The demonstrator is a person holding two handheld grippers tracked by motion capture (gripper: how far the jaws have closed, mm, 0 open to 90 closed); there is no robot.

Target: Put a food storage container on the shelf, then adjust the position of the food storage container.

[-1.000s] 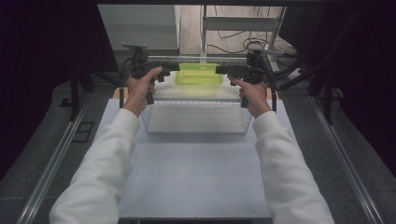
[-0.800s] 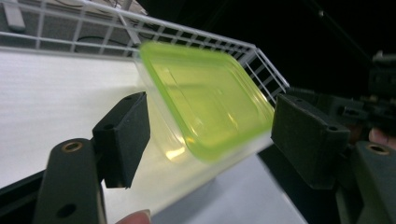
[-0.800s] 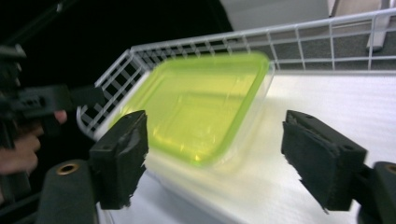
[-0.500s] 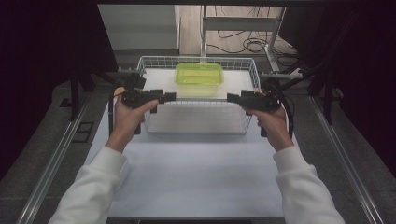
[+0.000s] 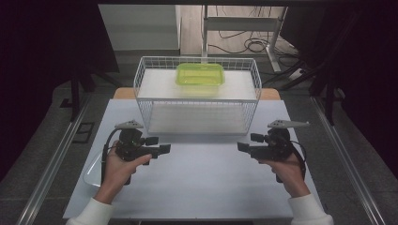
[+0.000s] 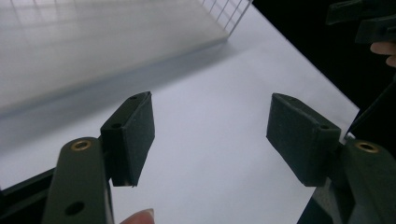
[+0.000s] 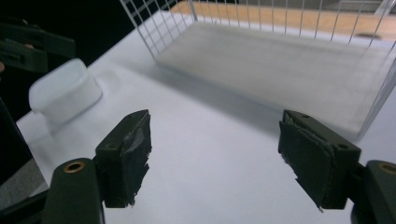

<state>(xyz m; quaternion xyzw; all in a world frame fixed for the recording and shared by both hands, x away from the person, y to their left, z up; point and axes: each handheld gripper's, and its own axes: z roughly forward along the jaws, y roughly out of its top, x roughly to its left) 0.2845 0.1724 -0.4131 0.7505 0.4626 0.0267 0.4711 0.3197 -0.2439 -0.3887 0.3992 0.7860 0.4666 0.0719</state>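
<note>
A lime-green plastic container appears to rest on the white upper surface of a white wire basket at the back of the table. My left gripper hovers over the table in front of the basket's left corner. It is open, with bare white table between its pads. My right gripper faces it from the right, also open. Its jaws have just been closing a little, and nothing lies between its fingertips. The wire basket lies ahead of the right gripper.
A translucent white tub lies at the table's left edge, partly under the left hand, and the tub also shows in the right gripper view. A wooden board sticks out behind the basket. Dark floor and metal rails flank the white table.
Both hands have drawn back from the basket's top corners toward the table's front and come down. The green container stays on the basket. The left gripper now hangs by the translucent tub.
</note>
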